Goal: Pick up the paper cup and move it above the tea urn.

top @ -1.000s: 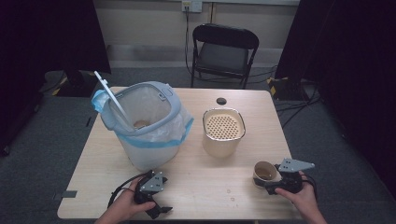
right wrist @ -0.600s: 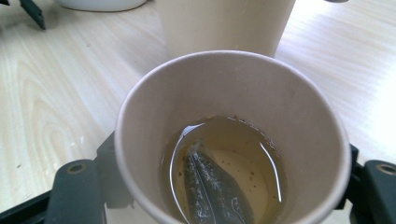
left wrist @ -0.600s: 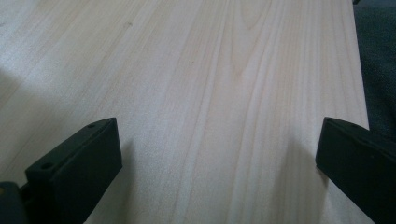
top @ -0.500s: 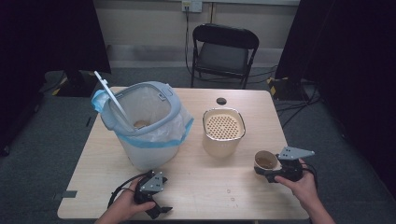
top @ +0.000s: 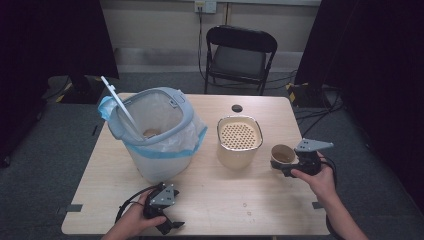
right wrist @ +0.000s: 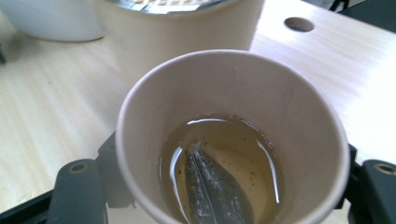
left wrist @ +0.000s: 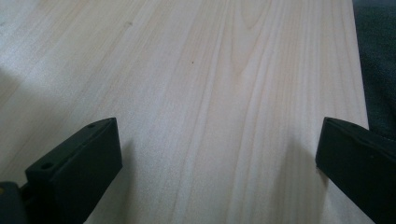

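A brown paper cup (top: 282, 154) is held at the table's right side, with my right gripper (top: 285, 165) shut on it. In the right gripper view the cup (right wrist: 233, 116) sits between the two black jaws and holds pale tea with a dark tea bag (right wrist: 215, 186) in it. Just left of the cup stands a cream container with a perforated strainer top (top: 240, 136). My left gripper (top: 169, 225) rests near the front edge. Its jaws stand wide apart over bare wood, so the left gripper (left wrist: 219, 163) is open and holds nothing.
A white bin lined with a blue-edged plastic bag (top: 156, 131) stands at the left of the wooden table (top: 225, 200), its lid flipped up. A round hole (top: 237, 108) is near the table's far edge. A black folding chair (top: 240, 50) stands behind.
My right gripper has carried the cup away from the front edge, up and toward the strainer container. The left gripper has stayed where it was.
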Available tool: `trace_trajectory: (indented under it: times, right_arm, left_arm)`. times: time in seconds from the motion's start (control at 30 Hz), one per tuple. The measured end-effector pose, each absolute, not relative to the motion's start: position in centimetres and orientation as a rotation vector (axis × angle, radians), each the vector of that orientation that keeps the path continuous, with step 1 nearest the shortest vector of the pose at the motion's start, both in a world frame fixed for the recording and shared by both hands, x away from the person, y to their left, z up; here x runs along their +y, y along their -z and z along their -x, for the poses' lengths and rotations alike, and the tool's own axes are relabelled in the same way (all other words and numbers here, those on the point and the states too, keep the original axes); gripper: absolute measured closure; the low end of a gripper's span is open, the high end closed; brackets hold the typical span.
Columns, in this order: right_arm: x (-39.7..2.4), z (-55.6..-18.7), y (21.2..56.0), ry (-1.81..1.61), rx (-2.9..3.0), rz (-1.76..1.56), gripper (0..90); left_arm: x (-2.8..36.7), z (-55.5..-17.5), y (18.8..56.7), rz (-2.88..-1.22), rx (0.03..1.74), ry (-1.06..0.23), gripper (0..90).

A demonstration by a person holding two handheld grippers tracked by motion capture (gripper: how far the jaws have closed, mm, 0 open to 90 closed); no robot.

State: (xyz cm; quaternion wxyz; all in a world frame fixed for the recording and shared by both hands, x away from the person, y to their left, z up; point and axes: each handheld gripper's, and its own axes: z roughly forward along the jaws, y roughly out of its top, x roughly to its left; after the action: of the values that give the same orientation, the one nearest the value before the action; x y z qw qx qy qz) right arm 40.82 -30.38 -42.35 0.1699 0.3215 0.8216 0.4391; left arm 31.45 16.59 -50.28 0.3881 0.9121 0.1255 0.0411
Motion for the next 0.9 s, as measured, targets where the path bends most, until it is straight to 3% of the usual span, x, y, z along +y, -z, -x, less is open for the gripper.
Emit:
trace_trajectory:
  times: [0.9]
  right_arm:
    - [-30.7,-47.1,40.9,-1.199,2.245,-0.985,26.8]
  left_arm:
    - [16.6,-31.4,50.3,-2.319,0.322,-0.111,0.0]
